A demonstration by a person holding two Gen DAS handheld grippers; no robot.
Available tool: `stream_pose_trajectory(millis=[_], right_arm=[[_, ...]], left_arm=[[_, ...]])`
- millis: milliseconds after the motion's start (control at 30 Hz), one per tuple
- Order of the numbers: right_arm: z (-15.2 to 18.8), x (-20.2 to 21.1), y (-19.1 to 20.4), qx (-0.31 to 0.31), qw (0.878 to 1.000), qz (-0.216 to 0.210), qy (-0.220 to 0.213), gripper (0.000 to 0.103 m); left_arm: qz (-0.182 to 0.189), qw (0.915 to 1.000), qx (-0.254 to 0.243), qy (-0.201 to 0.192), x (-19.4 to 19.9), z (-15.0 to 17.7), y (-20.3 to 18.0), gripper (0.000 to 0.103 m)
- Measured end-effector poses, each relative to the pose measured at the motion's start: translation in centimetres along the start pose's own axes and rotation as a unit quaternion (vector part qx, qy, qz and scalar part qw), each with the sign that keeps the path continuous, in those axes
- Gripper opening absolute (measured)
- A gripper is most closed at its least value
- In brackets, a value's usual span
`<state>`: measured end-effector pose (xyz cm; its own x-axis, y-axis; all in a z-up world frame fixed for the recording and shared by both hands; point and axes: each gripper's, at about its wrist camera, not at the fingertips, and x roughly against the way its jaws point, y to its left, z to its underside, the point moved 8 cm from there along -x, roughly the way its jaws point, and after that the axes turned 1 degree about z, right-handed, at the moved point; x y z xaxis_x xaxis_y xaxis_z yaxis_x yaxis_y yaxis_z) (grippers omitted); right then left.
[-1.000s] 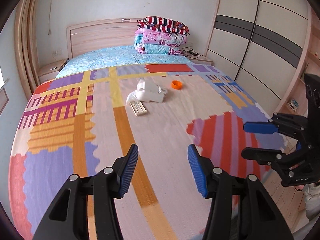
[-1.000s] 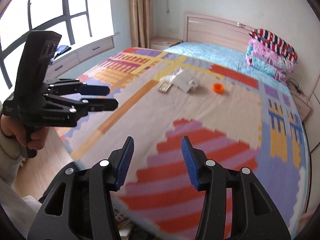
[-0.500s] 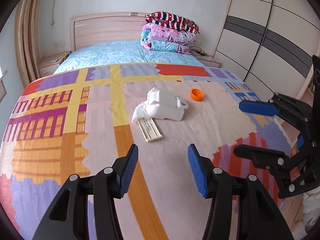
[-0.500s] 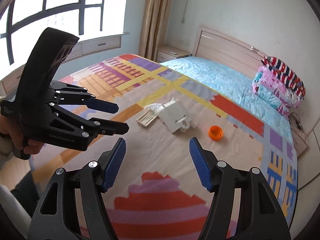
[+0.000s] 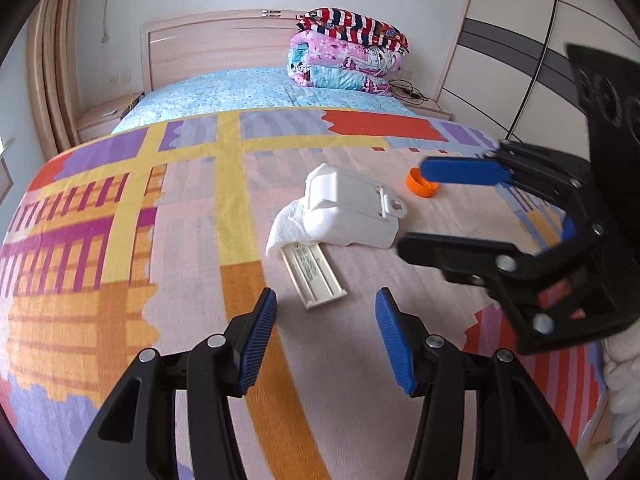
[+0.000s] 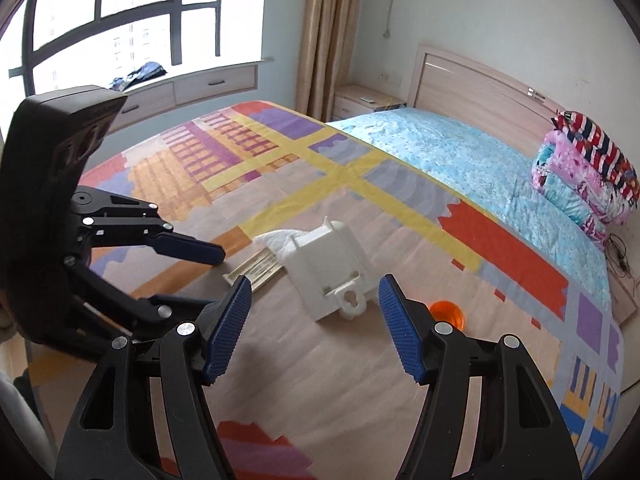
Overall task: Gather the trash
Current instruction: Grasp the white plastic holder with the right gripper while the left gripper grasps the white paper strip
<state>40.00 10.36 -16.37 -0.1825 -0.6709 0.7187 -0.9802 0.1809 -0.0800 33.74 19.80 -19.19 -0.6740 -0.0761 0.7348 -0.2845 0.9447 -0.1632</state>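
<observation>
- Blue-padded left gripper (image 5: 324, 340) and right gripper (image 6: 314, 324) hover parted and empty over the patterned bedspread (image 5: 120, 280).
- Trash mid-bed: flat strip (image 5: 314, 274), white plastic holder (image 5: 352, 212) on crumpled tissue (image 5: 286, 226), orange cap (image 5: 420, 186) beyond.
- Folded quilts (image 5: 348, 56) by the headboard (image 5: 216, 52); wardrobe (image 5: 516, 40) far right.

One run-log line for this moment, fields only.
stage: approach | left gripper: open, empty | right gripper: open, empty | trash on patchwork bedspread: white plastic box, crumpled white tissue, flat cream tray, orange bottle cap
</observation>
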Motion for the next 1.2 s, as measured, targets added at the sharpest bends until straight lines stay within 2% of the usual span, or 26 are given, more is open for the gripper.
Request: stream_pose_trajectory(millis=[133,200,300,367,467,667,700,733,1100,1200], right_arm=[[-0.2,-1.4,-0.8,0.012,1.0,0.001,0.012,0.067],[-0.4,-1.8,-0.9,0.015,1.0,-0.007,0.014,0.072],[-0.6,-2.4,-0.9,0.02,1.0,-0.014,0.017,0.072],[-0.6,-2.9,-0.9,0.028,0.999,-0.006,0.024,0.072],[-0.4,-3.7,-0.1,0.058,0.998,-0.005,0.037,0.072],[-0.4,-4.1,0.4,0.052,0.998,-0.017,0.035,0.071],[-0.4,-4.1,0.5,0.053,0.998,-0.015,0.038,0.061],[-0.3,-4.1,0.6,0.053,0.998,-0.014,0.042,0.059],[-0.7,-1.3,1.8,0.035,0.999,-0.015,0.016,0.055],[-0.5,-0.5,1.9,0.024,1.0,-0.013,0.014,0.047]], left_arm=[[-0.002,1.0,0.005,0.0,-0.5,-0.5,0.2,0.049],[-0.006,1.0,0.003,0.0,-0.6,-0.7,0.2,0.048],[-0.016,0.9998,-0.01,-0.004,-0.7,-0.6,0.4,0.041],[-0.025,0.9996,-0.015,-0.004,-0.6,-0.6,0.6,0.031],[-0.027,0.9995,-0.015,-0.003,-0.5,-0.6,1.0,0.023],[-0.019,0.9998,-0.005,-0.005,0.1,-0.2,1.5,0.023],[-0.017,0.9998,-0.004,-0.005,0.4,0.0,1.5,0.023],[-0.017,0.9998,-0.005,-0.005,0.6,0.2,1.5,0.023],[-0.011,0.9995,0.006,-0.028,4.0,1.2,0.6,0.023],[-0.012,0.9993,0.009,-0.033,4.9,1.5,0.5,0.023]])
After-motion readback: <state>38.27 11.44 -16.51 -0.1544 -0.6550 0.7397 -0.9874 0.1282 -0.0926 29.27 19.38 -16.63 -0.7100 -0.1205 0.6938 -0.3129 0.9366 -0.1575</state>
